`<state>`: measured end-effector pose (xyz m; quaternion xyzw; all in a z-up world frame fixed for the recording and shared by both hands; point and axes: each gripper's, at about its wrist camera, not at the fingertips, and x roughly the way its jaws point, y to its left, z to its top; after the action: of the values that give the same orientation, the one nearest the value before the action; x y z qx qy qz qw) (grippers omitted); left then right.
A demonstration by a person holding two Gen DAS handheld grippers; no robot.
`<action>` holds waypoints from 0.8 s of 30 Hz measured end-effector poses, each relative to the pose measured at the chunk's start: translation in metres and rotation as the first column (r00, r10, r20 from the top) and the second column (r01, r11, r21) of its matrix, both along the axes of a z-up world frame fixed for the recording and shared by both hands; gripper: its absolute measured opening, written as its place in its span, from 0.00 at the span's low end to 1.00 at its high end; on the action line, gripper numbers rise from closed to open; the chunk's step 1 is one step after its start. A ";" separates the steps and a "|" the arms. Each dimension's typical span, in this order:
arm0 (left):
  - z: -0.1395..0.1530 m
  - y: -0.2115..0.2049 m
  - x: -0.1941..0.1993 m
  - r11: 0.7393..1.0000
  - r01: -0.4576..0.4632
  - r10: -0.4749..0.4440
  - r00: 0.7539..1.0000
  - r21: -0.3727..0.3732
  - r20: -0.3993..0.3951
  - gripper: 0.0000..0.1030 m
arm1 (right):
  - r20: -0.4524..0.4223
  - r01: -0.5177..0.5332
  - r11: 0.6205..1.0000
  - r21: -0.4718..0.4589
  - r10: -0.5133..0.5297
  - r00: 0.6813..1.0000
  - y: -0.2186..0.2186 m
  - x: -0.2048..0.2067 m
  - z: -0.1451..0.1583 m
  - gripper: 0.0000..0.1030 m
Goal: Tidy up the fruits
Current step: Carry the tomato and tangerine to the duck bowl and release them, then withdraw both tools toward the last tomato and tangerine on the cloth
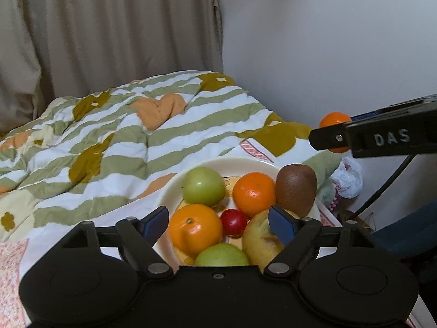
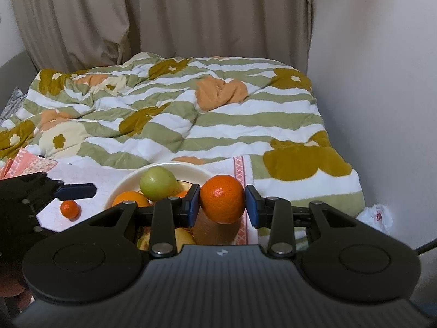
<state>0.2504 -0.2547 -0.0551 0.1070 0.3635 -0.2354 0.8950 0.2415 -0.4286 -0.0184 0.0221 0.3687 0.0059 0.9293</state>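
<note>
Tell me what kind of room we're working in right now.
Most likely a bedroom: a rumpled floral striped quilt covers a bed, beige curtains hang behind it, and the fruit plate sits on the bed's near end rather than on a table.

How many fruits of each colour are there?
Orange fruits: 4 (near orange, far orange, held orange, small orange)
Green apples: 2 (far green apple, near green apple)
Yellow apple: 1
Red fruit: 1
Brown kiwi: 1
Total: 9
</note>
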 end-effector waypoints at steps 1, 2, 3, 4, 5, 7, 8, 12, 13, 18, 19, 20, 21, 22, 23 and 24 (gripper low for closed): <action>0.002 0.004 -0.002 1.000 -0.011 0.011 1.000 0.000 0.003 0.82 | 0.001 -0.009 1.000 -0.001 0.009 1.000 0.002 0.001 0.001 0.49; 0.004 0.009 -0.004 1.000 -0.023 0.023 1.000 -0.002 0.005 0.83 | 0.001 -0.019 1.000 -0.002 0.019 1.000 0.005 0.003 0.001 0.49; 0.006 0.013 -0.006 0.999 -0.038 0.038 0.999 -0.004 0.005 0.88 | 0.002 -0.030 1.000 -0.003 0.030 1.000 0.008 0.004 0.001 0.49; 0.007 0.019 -0.008 0.999 -0.053 0.053 0.999 -0.008 0.007 0.89 | 0.002 -0.041 0.999 -0.003 0.041 0.999 0.012 0.006 0.000 0.49; 0.010 0.025 -0.012 0.997 -0.070 0.070 0.997 -0.014 0.013 0.90 | -0.001 -0.054 0.999 -0.003 0.054 0.999 0.015 0.007 -0.001 0.49; 0.014 0.034 -0.016 0.995 -0.096 0.096 0.995 -0.022 0.017 0.90 | -0.006 -0.077 0.997 0.004 0.077 0.997 0.023 0.011 -0.004 0.49; 0.016 0.040 -0.019 0.993 -0.114 0.114 0.993 -0.025 0.018 0.90 | -0.010 -0.086 0.996 0.010 0.086 0.996 0.026 0.013 -0.006 0.49; 0.020 0.058 -0.026 0.985 -0.172 0.173 0.985 -0.031 0.025 0.91 | -0.024 -0.129 0.991 0.018 0.130 0.991 0.042 0.022 -0.016 0.49; 0.021 0.063 -0.028 0.982 -0.189 0.190 0.981 -0.031 0.029 0.91 | -0.026 -0.139 0.990 0.016 0.140 0.990 0.046 0.024 -0.019 0.49; 0.024 0.081 -0.039 0.969 -0.245 0.246 0.968 -0.041 0.038 0.91 | -0.036 -0.182 0.983 0.006 0.182 0.983 0.061 0.035 -0.037 0.49; 0.024 0.084 -0.041 0.966 -0.254 0.255 0.966 -0.040 0.040 0.91 | -0.039 -0.186 0.982 0.003 0.186 0.982 0.063 0.037 -0.042 0.49; 0.024 0.087 -0.043 0.964 -0.263 0.264 0.964 -0.039 0.041 0.91 | -0.040 -0.190 0.982 -0.001 0.190 0.981 0.065 0.039 -0.046 0.49; 0.024 0.089 -0.045 0.962 -0.272 0.273 0.961 -0.038 0.044 0.91 | -0.040 -0.194 0.981 -0.005 0.194 0.980 0.066 0.041 -0.050 0.49; 0.024 0.092 -0.047 0.960 -0.279 0.281 0.959 -0.038 0.048 0.91 | -0.039 -0.196 0.980 -0.009 0.196 0.980 0.068 0.042 -0.053 0.49; 0.024 0.095 -0.048 0.957 -0.287 0.289 0.956 -0.038 0.051 0.91 | -0.039 -0.199 0.980 -0.012 0.198 0.979 0.069 0.044 -0.056 0.49; 0.024 0.098 -0.051 0.955 -0.294 0.295 0.954 -0.038 0.051 0.91 | -0.042 -0.200 0.980 -0.013 0.199 0.979 0.069 0.046 -0.059 0.49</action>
<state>0.1998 -0.1571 -0.0310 0.0446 0.3466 -0.1018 0.9314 0.2871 -0.3591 -0.0770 -0.0231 0.3879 0.0955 0.9165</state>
